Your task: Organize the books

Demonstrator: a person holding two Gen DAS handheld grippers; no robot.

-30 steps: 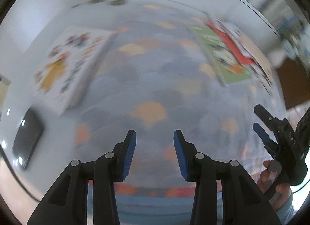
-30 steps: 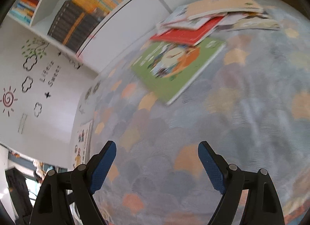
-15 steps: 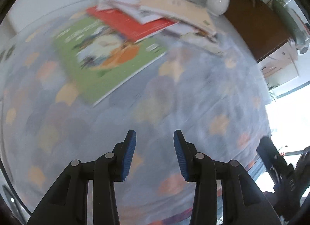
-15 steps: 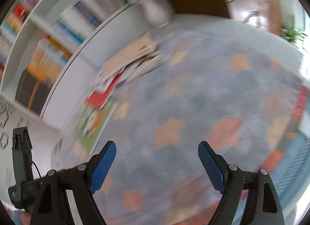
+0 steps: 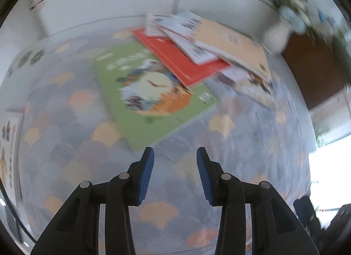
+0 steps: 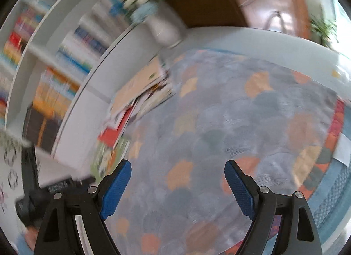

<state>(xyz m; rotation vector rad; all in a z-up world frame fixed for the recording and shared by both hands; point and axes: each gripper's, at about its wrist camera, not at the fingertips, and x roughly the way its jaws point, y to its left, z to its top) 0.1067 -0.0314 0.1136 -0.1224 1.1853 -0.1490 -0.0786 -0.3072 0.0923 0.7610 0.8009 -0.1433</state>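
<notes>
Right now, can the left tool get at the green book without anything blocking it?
Probably yes. The left tool is open and empty, with the green book's near corner just ahead of it on the rug. Only the far end lies under the red book; the near edge is clear.

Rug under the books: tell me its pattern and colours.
The rug has overlapping scallop shapes, mostly grey-blue with scattered orange and peach ones. The right wrist view shows it best.
</notes>
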